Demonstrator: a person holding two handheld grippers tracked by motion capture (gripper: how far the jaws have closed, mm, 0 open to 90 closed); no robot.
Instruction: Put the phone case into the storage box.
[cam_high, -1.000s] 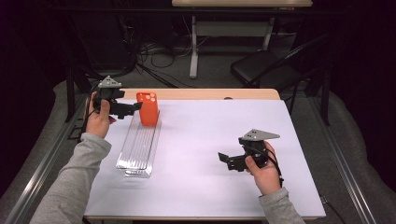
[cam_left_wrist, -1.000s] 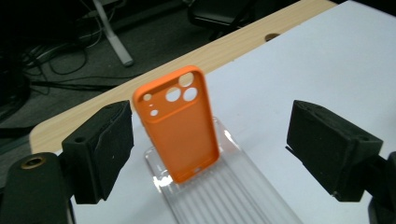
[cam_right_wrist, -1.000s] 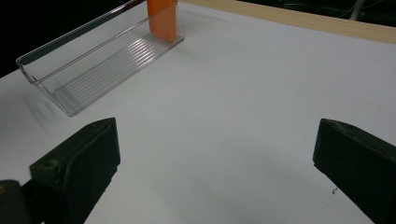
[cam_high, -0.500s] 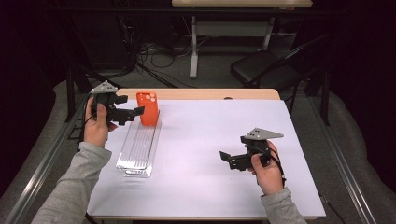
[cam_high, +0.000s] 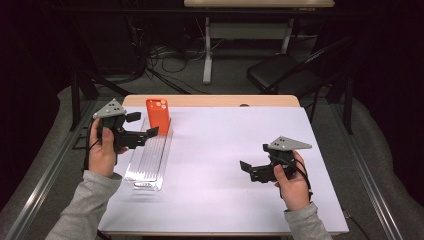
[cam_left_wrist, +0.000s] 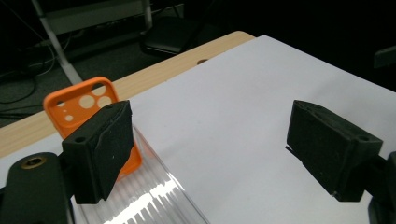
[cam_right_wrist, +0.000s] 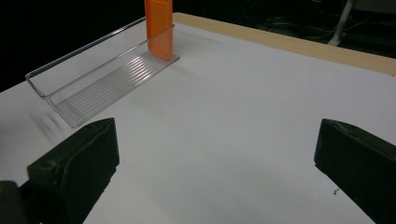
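Left gripper (cam_high: 146, 125) gapes empty beside my orange phone case (cam_high: 158, 115), which stands upright, long axis vertical, in the clear tray (cam_high: 145, 167).

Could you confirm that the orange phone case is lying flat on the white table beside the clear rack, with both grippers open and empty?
Not quite: the phone case stands upright in the far end of the rack, not flat beside it, as the high view and right gripper view show. The rest holds: the left gripper and right gripper are open and empty.
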